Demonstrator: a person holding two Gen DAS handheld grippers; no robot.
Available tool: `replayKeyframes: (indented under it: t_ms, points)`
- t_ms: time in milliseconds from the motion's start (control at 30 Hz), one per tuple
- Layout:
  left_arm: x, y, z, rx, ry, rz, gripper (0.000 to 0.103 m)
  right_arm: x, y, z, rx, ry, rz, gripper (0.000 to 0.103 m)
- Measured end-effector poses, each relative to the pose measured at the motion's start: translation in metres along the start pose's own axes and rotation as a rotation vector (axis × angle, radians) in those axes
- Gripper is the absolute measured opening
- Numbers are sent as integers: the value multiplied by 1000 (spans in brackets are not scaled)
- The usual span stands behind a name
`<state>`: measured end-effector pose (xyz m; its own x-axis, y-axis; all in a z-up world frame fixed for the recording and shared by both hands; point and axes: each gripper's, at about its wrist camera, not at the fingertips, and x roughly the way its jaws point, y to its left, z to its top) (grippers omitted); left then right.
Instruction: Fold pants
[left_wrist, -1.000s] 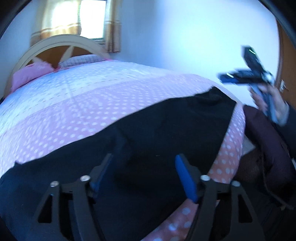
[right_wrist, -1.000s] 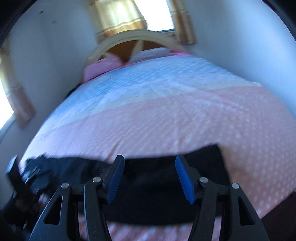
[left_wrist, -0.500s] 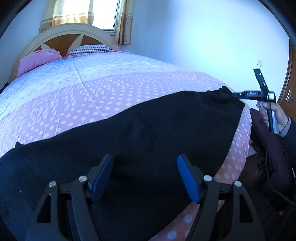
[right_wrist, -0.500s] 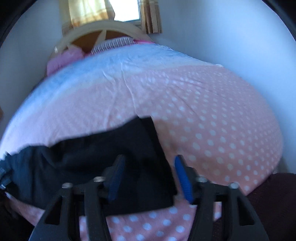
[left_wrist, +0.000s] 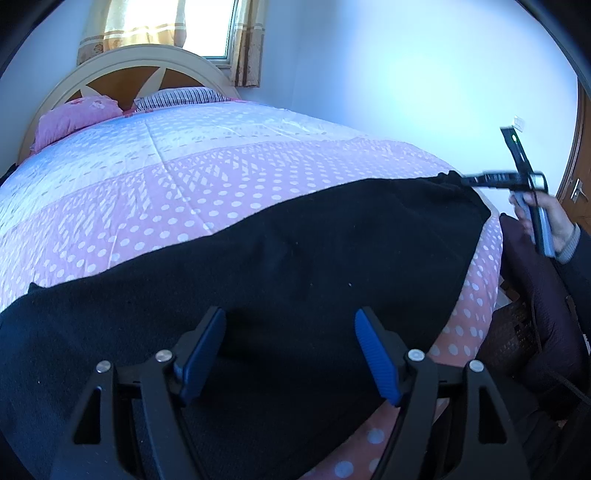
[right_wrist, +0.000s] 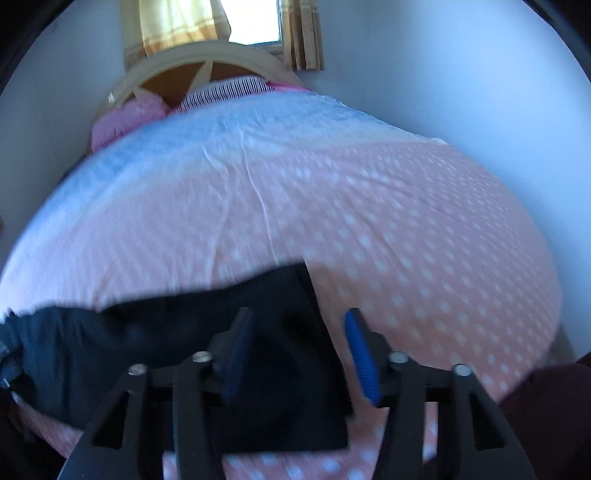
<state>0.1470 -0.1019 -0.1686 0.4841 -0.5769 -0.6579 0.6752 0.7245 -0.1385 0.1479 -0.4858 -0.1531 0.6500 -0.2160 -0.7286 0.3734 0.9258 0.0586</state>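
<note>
Left claw (left_wrist: 290, 350) agape, empty, over black pants (left_wrist: 295, 258); right claw (right_wrist: 299, 350) agape, blurred.

We see the right wrist view smeared by motion blur, so the dots on the bedspread (right_wrist: 388, 229) run into streaks and the far edge of the black pants (right_wrist: 184, 332) is soft. The pants run off the lower left of that frame, and their left end is a dark smudge we cannot read. In the left wrist view the pants (left_wrist: 295, 258) are cut by the bottom and left edges. At the right of that frame the right gripper (left_wrist: 506, 179) is small and blurred; whether its jaws touch the cloth we cannot tell. The hand (left_wrist: 550, 218) holding it is partly cut off.
</note>
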Motion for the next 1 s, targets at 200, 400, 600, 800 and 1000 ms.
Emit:
replayKeyframes:
  t_ms: [200,400,600,800,1000]
  points:
    - [0,2,-1,-4,-2,-5,75,26,11,14,-24,52,35,11]
    - [0,1,-2,2,-8,0,75,23,-8,19,115,-2,41,11]
    - [0,-2,-3,9,-10,6,75,34,-12,10,125,-5,-10,34]
    - [1,-3,-3,13,-11,14,76,31,-25,14,166,23,29,47]
    - [1,-2,-2,3,-13,28,77,13,-40,-12,214,57,102,49]
